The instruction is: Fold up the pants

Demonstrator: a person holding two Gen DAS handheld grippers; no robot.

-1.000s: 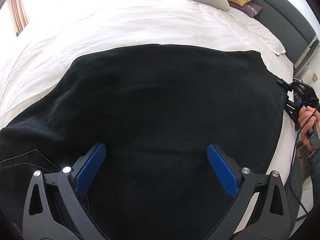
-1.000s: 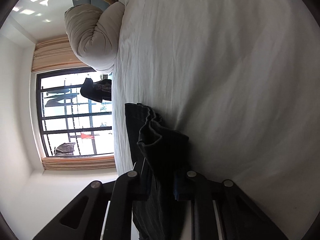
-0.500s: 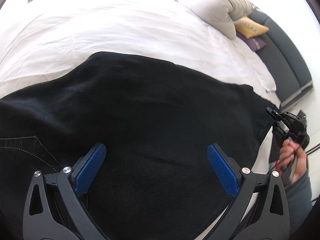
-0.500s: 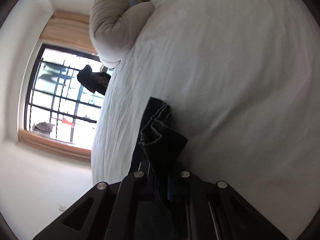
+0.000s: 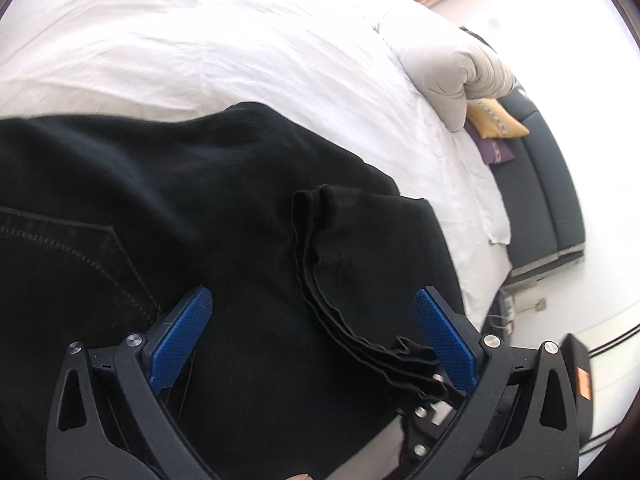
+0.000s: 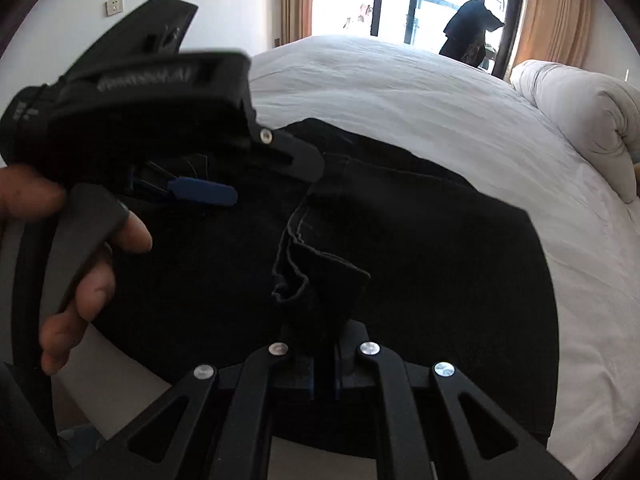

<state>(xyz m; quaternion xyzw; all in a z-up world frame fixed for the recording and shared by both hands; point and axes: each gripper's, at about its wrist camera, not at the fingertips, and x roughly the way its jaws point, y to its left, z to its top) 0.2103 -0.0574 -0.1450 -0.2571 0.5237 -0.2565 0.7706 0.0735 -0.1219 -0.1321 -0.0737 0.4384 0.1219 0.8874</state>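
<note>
A: Carrying the hem end of the pants (image 6: 400, 248) over the seat is where we are, I judge: our right gripper (image 6: 325, 376) is clamped on the bunched leg hems, and they hang just above the stitched back pocket (image 5: 80, 248).

B: And our left gripper (image 5: 308, 344) sits wide apart, its 2 blue pads (image 5: 180, 332) holding nothing, low over the same black cloth.

A: The pants lie on the white bed (image 5: 200, 52), near its front edge, well short of the rolled duvet (image 5: 448, 68).

B: To do this well, we should lay the hems down flat toward the waistband side of the pocket, not drop them in a heap.

A: Agreed. The 4 hem layers look staggered, so we ought to line them up before letting go.

B: We can press the fold line with the left gripper so the lower layer does not drag.

A: Risk, as we see it: slack cloth bunching under the fold.
</note>
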